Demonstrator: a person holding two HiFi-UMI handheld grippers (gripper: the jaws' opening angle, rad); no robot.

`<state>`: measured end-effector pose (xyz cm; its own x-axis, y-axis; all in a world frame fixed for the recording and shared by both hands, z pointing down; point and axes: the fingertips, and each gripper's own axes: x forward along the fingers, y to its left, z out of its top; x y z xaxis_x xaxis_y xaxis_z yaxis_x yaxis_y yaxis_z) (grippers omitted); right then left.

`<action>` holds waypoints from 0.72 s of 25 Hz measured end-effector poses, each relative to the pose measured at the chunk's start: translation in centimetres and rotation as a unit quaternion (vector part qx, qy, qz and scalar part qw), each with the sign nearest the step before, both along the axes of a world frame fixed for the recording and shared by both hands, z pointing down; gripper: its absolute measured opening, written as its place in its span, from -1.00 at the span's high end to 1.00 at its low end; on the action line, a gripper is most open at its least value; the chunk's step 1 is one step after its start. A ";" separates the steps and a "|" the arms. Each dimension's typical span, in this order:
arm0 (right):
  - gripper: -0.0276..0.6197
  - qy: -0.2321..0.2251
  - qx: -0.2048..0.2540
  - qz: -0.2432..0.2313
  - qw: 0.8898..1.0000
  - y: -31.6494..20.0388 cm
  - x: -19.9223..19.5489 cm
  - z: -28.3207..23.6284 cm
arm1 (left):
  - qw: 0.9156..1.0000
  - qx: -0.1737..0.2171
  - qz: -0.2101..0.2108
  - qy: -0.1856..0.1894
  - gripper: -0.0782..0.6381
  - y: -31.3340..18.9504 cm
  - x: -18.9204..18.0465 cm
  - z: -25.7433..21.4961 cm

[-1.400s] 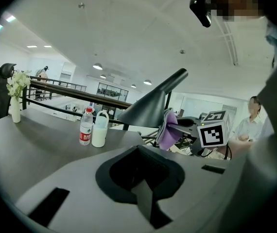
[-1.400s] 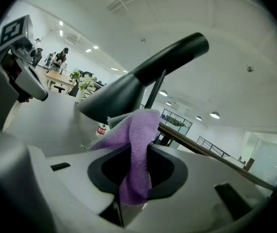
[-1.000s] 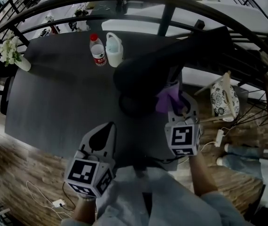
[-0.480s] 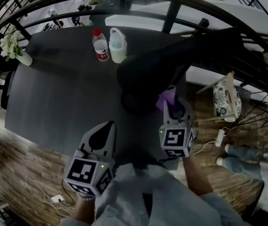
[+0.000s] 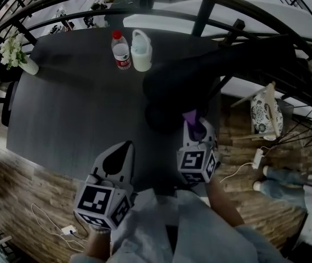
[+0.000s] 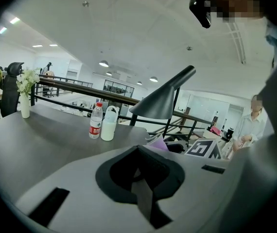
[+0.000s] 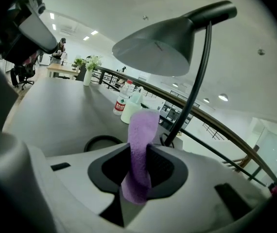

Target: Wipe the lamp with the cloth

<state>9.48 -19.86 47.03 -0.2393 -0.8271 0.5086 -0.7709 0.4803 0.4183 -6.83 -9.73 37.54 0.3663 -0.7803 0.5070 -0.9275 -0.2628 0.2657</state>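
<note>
Right gripper (image 7: 139, 158): the jaws pinch the purple cloth (image 7: 142, 125) at about mid-length. A free flap stands out past the tips and a short tail hangs behind. Judgement: held this way so the soft flap leads as the wiping face and the hard jaws stay off the lamp.

Lamp: the dark shade (image 7: 154, 46) overhangs at 12 o'clock of the right gripper, mouth tilted down. The curved stem (image 7: 198, 76) rises at 1 o'clock. In the head view the round base (image 5: 159, 119) sits on the table at 10 o'clock of the gripper, close by. The cloth is near the shade and stem but apart from both; no contact seen.

Left gripper (image 6: 139, 174): jaws pressed together, nothing between them. In the head view it hangs over the table's near edge at 7 o'clock of the lamp, well apart. Judgement: parked outside the wiping path, free to steady the base if the lamp rocks.

Room:
- The table (image 5: 74, 108) is bare at the lamp's 9 o'clock.
- A water bottle (image 5: 122, 51) and a white jug (image 5: 141, 51) stand side by side at 11 o'clock of the shade, near the far edge.
- A vase of flowers (image 5: 13, 56) is at the far left corner.
- The table's right edge runs near the right gripper at 3 o'clock; beyond it are floor and a patterned chair (image 5: 263, 116).

Judgement: strokes have free room toward 9 and 6 o'clock. A push toward 3 o'clock could walk the lamp to that edge.
</note>
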 end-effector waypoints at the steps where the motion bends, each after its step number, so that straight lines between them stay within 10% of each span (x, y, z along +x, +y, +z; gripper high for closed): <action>1: 0.64 0.005 -0.008 0.001 1.000 0.0 -0.2 0.6 | 1.000 0.000 -0.001 0.000 0.77 0.0 -0.2 0.0; 18: 0.64 0.006 -0.107 0.108 0.988 0.1 -0.8 9.3 | 1.000 -0.024 0.015 -0.004 0.77 0.5 -3.5 1.5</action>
<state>8.71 -19.76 56.37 -0.0610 -0.7315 0.6791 -0.8610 0.3827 0.3349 -10.31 -9.23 39.08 0.3850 -0.7432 0.5472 -0.9216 -0.2781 0.2708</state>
